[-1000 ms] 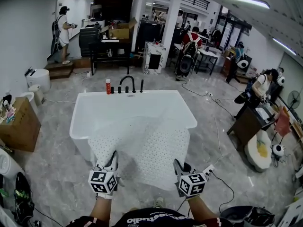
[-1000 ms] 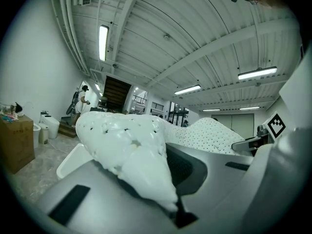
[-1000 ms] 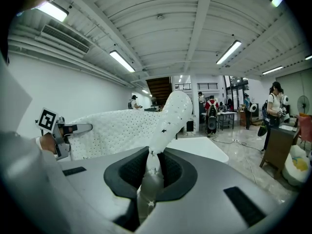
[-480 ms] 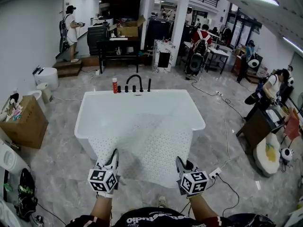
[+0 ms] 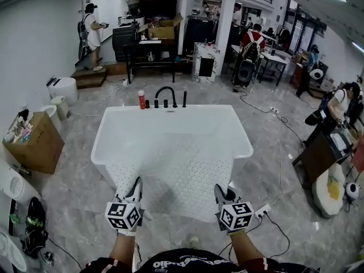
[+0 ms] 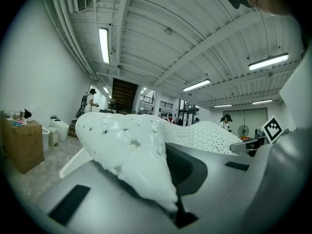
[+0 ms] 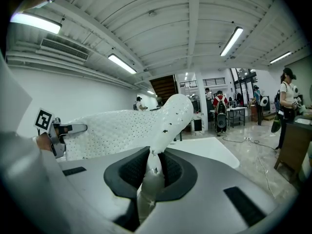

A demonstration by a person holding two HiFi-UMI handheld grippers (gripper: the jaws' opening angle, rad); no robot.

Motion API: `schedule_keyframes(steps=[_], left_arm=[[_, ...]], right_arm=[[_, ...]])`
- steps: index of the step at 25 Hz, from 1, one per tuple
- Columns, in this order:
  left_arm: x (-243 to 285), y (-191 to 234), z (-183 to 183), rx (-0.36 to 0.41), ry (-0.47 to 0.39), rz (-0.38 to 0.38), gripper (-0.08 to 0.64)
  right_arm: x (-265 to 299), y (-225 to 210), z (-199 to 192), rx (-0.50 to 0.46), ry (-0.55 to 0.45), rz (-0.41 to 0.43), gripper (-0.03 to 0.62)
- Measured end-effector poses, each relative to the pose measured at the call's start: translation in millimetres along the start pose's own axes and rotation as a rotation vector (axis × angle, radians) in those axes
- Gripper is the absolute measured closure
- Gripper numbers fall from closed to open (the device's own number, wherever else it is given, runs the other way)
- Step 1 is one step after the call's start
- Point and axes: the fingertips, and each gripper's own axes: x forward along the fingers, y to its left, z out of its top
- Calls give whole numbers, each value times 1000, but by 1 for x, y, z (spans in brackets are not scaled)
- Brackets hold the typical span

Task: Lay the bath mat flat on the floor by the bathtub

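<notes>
Corners of the perforated white bath mat sit pinched in our left tongs and right tongs. We hold it spread over the bathtub.

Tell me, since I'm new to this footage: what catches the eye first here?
A white dotted bath mat is held spread at centre, pinched at its near corners by the left gripper and right gripper. Just beyond stands a white bathtub, with a black faucet and red bottle at its far end.
</notes>
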Motion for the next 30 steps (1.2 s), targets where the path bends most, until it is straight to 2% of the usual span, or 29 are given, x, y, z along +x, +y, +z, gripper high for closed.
schedule_keyframes(steps=[10, 15, 20, 30], left_arm=[[49, -21, -48, 30, 63, 62, 532], [54, -6, -63, 27, 94, 77, 532], [65, 7, -94, 27, 138, 68, 532], [68, 31, -134, 29, 229, 86, 532]], right_arm=[[38, -65, -40, 21, 44, 53, 543], [58, -63, -54, 21, 78, 52, 543], [74, -66, -78, 18, 108, 31, 543], [82, -67, -118, 38, 169, -21, 545]])
